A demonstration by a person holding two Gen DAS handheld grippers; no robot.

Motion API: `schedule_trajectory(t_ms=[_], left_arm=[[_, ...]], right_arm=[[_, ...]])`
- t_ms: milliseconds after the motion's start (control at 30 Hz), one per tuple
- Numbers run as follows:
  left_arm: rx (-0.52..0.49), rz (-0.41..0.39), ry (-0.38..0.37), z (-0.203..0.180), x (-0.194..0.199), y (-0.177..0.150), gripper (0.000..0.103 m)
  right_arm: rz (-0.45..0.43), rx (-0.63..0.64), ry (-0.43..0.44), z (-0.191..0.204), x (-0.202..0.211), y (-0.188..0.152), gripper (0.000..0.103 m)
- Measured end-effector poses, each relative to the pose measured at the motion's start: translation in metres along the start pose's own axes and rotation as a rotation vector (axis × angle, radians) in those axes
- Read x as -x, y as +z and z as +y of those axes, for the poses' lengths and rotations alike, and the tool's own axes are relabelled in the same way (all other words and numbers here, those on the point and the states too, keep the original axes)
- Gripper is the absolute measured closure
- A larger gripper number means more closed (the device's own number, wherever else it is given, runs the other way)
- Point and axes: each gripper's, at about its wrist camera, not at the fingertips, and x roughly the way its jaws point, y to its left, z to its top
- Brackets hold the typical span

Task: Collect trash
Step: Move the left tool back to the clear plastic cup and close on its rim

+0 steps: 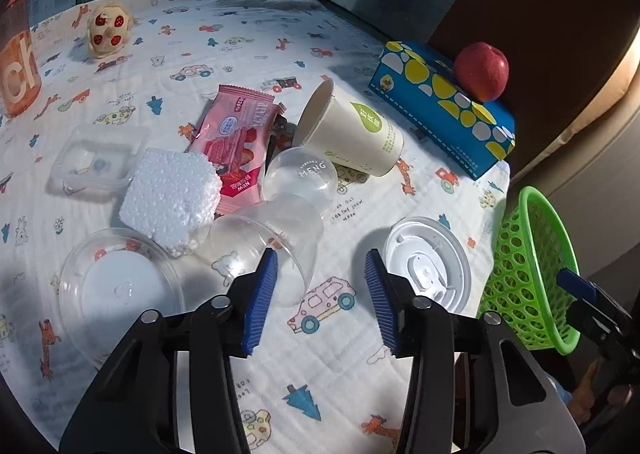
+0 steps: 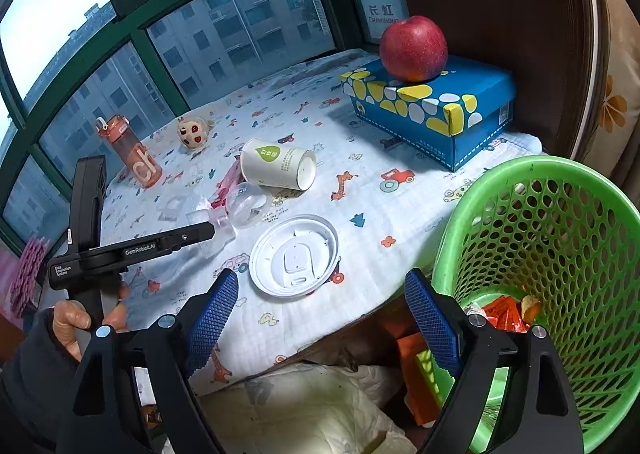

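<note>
Trash lies on a cartoon-print cloth: a tipped paper cup (image 1: 352,134) (image 2: 280,168), a pink wrapper (image 1: 236,142), a white foam block (image 1: 172,198), a clear dome lid (image 1: 300,178), a clear cup (image 1: 276,242) on its side and a white lid (image 1: 426,264) (image 2: 294,254). My left gripper (image 1: 320,300) is open just above the cloth. Its left pad overlaps the clear cup's rim, and the white lid lies just right of its right pad. My right gripper (image 2: 324,322) is open and empty over the table's near edge, beside the green basket (image 2: 560,254) (image 1: 532,270).
A red apple (image 2: 414,48) rests on a blue tissue box (image 2: 460,106) at the back right. An orange bottle (image 2: 136,152) and a small toy (image 2: 194,132) stand near the window. A clear flat lid (image 1: 116,282) and clear box (image 1: 96,158) lie left. Orange scraps lie in the basket.
</note>
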Motion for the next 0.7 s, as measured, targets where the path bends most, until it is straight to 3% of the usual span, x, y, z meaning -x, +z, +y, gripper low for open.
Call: schedule_trajectory(t_ms=[100,433,700], left_arm=[[0.02,0.004,-0.008,0.002,-0.008,0.002,0.068],[0.038,-0.014,-0.024,0.007,-0.016,0.005,0.097],[0.024,-0.037,-0.032,0.007,0.003,0.002,0.101]], right_arm=[[0.011,0.0,0.005,0.001,-0.005,-0.001,0.021],[0.042,0.028,-0.001,0.012,-0.023,-0.001,0.021],[0.066,0.07,-0.005,0.021,-0.04,-0.003,0.021]])
